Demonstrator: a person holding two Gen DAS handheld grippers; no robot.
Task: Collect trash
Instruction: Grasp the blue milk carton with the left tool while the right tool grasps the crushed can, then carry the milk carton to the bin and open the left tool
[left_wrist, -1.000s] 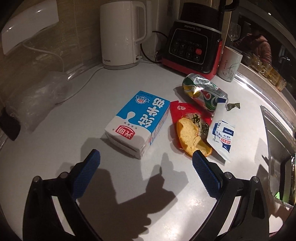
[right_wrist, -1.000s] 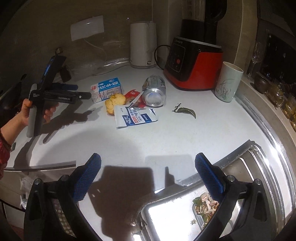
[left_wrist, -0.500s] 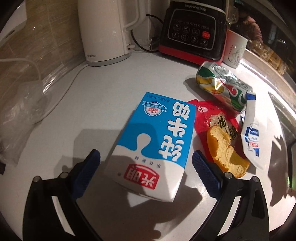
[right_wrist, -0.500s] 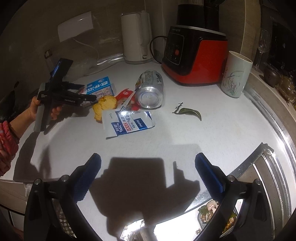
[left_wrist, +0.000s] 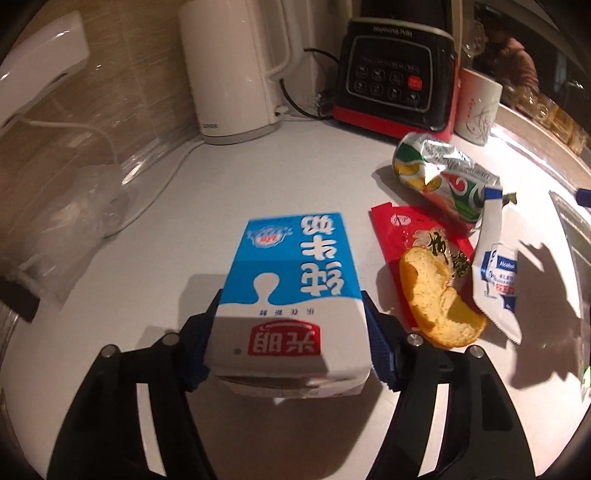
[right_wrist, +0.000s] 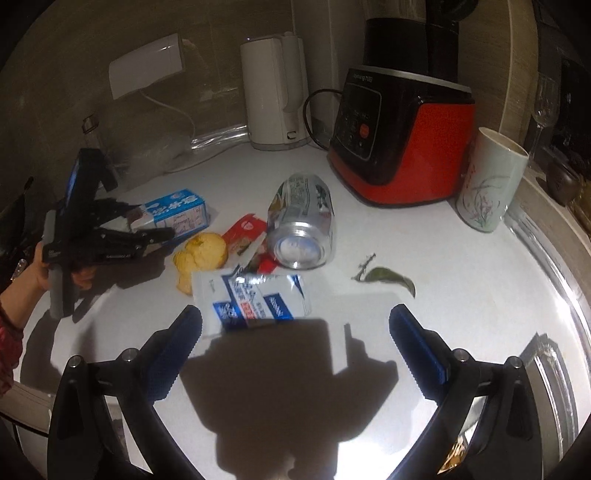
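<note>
Both views are bent by fisheye distortion, with black vignetting at the corners. The countertop (right_wrist: 461, 295) is lit hard from behind the cameras, so sharp dark shadows of the grippers are thrown forward across it. Glare is seen along the sink rim (right_wrist: 561, 317). The back wall is left dim, and slight blur softens the milk carton (left_wrist: 291, 295)

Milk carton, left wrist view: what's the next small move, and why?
Probably finish the squeeze, then lift. The left tool has just been closing, and its pads now flank the milk carton, which lies flat on the counter. The right tool is open and empty, short of the wipe packet.
</note>
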